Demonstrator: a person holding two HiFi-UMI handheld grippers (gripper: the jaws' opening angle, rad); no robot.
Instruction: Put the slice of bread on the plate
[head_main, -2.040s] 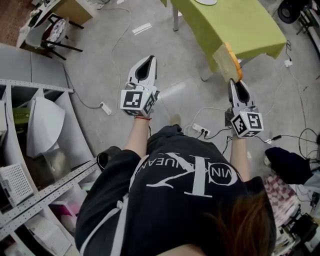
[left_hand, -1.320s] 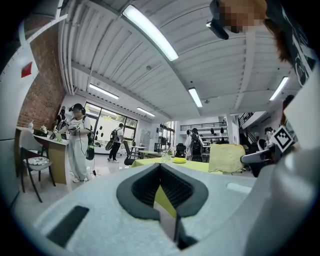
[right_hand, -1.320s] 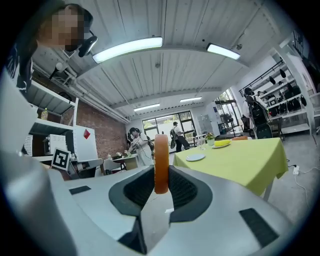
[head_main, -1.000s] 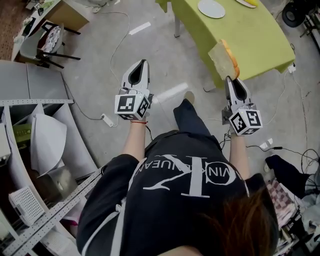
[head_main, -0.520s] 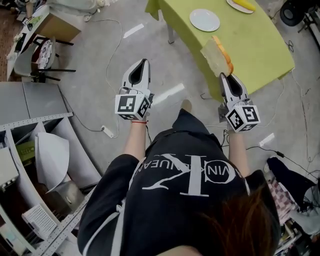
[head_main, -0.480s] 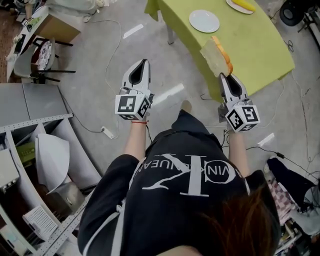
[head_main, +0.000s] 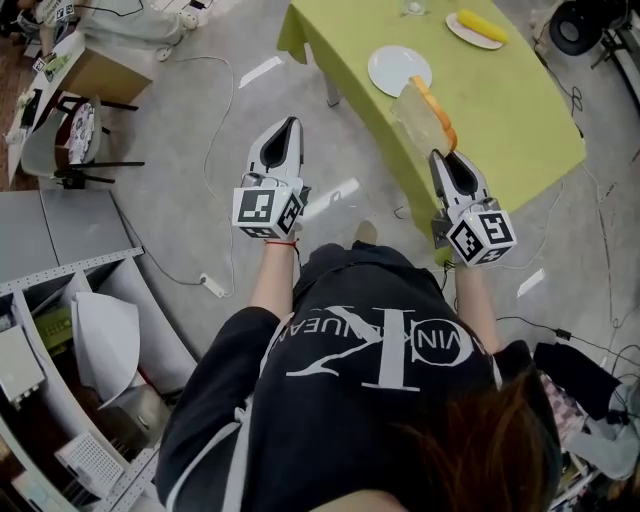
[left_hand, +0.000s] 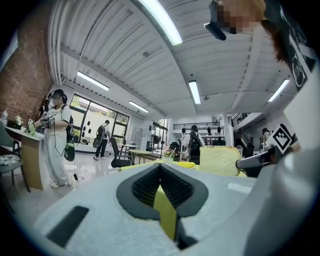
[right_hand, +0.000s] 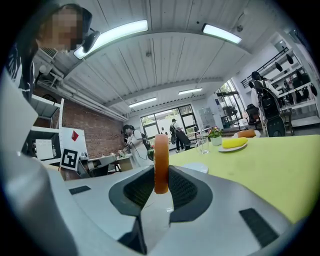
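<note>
Bread slice (head_main: 424, 108) stands upright on its edge in the right claw (head_main: 443, 156), whose jaws are pressed against its two faces. In the right gripper view only its orange crust shows, rising between the pads. In the head view the slice's top edge overlaps the near rim of the white plate (head_main: 386, 70), so it is held in the air at the near side of that plate, not resting on it. The plate lies bare on the yellow-green counter (head_main: 505, 115). Beyond the plate, toward the counter's far side, sits a second plate (head_main: 462, 33) carrying a yellow piece of food, with a clear glass (head_main: 413, 8) near it. The left claw (head_main: 290, 123) is well to the left of the plate, off the counter and over the grey floor (head_main: 200, 110). Its tips are together with nothing between them.
</note>
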